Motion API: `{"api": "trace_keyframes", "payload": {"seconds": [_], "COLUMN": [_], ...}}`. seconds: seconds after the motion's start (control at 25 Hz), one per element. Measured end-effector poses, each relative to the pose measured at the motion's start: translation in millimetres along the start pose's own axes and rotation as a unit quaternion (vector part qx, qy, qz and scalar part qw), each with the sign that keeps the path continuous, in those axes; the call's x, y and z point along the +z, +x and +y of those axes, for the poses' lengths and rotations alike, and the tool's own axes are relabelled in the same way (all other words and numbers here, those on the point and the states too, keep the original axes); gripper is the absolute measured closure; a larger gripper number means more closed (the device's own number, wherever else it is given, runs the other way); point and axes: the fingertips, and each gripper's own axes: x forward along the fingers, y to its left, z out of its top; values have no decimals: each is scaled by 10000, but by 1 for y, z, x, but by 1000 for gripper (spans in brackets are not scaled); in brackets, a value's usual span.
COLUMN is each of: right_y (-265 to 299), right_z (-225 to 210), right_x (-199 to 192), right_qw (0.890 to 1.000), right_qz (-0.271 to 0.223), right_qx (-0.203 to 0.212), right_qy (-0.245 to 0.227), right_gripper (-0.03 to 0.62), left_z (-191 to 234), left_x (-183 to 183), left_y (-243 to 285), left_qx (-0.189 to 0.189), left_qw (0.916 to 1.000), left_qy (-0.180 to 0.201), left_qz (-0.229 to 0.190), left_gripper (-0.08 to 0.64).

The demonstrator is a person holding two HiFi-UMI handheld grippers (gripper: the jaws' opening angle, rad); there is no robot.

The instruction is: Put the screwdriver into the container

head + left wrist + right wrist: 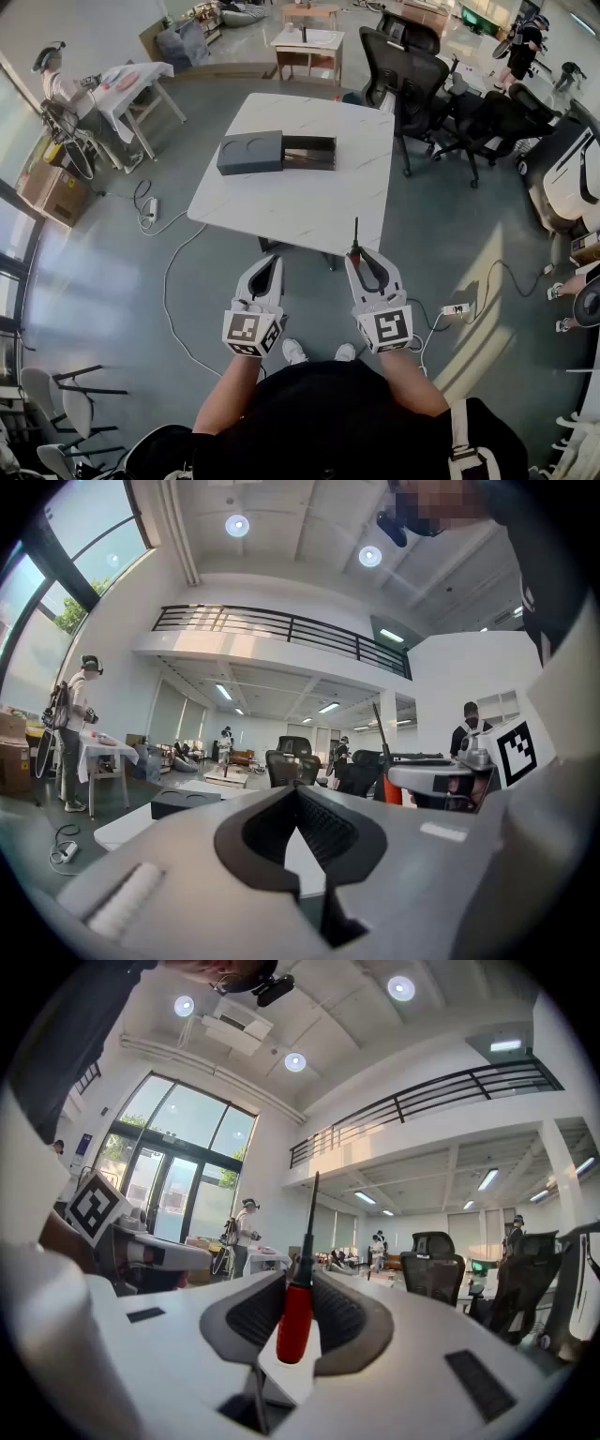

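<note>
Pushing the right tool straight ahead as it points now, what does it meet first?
Probably nothing soon: the right tool, holding the screwdriver, points across the table's right side; the container sits left of that line. Height is unclear.

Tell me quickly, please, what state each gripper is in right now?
Left gripper: closed, nothing between its jaws.
Right gripper: closed on the screwdriver, gripped at its red handle.

Container [251, 155] on table [300, 204], chairs [417, 80] behind.
</note>
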Motion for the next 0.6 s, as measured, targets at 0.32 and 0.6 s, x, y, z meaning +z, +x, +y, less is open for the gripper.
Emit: {"api": "trace_keyframes", "payload": {"seconds": [0.32,0.6], "right_y": [5,16], "right_z": [9,20], "right_x": [2,8], "right_qw": [10000,9999], "right_qz": [2,-101], "right_qx": [5,126], "right_qy": [-28,-52], "right_gripper": [499,497], "left_z": [10,26], "left_x": [0,3], "left_y": [-9,-12], "left_qx": [80,80], "left_qw": [9999,9996], "left_qy": [90,261], "left_qz": [43,17], "left_gripper": [555,555]}}
